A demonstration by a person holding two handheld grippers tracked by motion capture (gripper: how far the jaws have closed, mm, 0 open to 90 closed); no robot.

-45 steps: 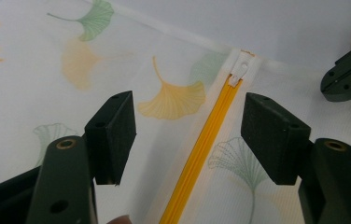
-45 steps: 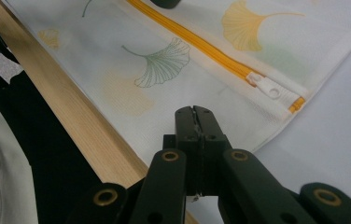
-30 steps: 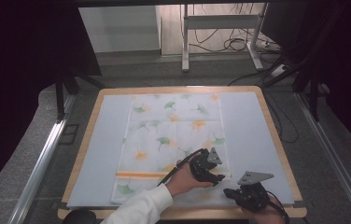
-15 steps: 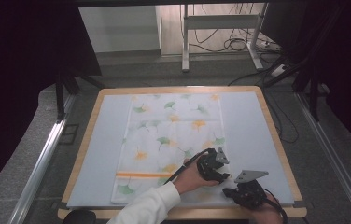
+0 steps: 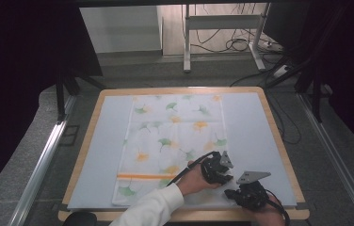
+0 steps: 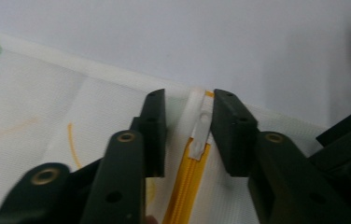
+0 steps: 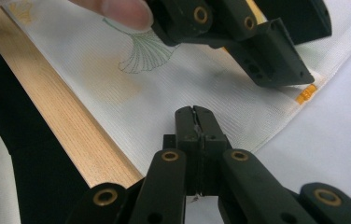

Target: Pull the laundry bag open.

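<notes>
Left gripper (image 6: 190, 128) jaws closing in, still apart astride white zipper pull (image 6: 202, 125), orange zipper (image 6: 183, 186) beneath, right gripper (image 7: 195, 122) jaws together on pouch (image 5: 175, 141) fabric just beside, wooden table edge (image 7: 66, 121) alongside.

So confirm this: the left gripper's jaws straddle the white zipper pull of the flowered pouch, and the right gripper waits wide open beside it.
One thing is wrong: the right gripper is shut, its jaws pressed together, as the right gripper view shows. The rest holds: the left gripper, whose jaws have just been closing, straddles the white zipper pull of the flowered pouch, not yet clamped on it.
</notes>
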